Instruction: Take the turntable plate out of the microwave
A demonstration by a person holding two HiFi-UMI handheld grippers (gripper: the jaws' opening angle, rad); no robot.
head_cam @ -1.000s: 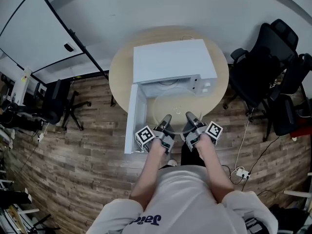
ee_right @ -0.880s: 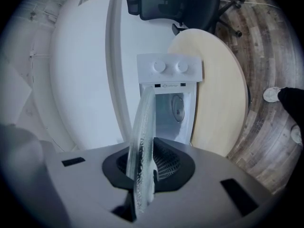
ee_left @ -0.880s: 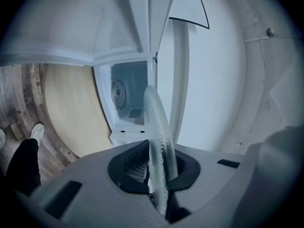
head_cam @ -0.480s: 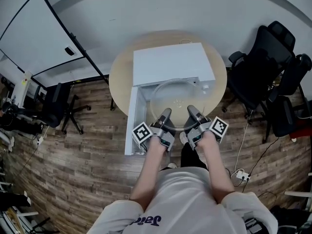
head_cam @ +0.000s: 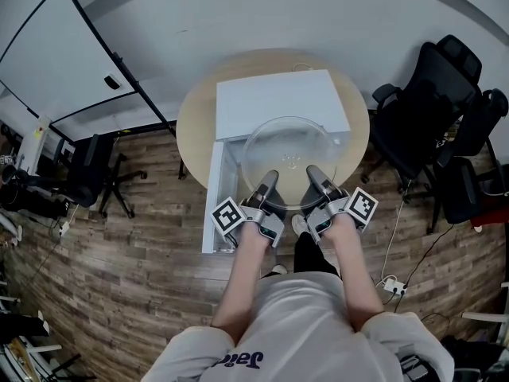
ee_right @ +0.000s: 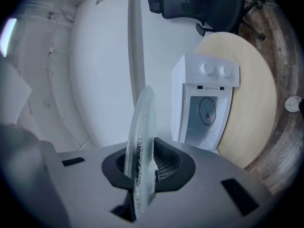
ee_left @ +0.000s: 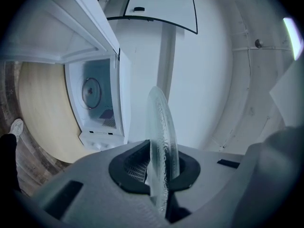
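Holding the clear round glass turntable plate (head_cam: 290, 159) in the air, outside the white microwave (head_cam: 280, 102) and just in front of its open cavity, above the round light-wood desk (head_cam: 195, 116). Gripping the plate's near rim at two spots, side by side: with the left gripper (head_cam: 270, 183) clenched on the left part of that edge, and with the right gripper (head_cam: 316, 177) on the right part, jaws opening slightly, black pads pressing the glass. Showing edge-on between the jaws in both gripper views, rim deep in each grip.
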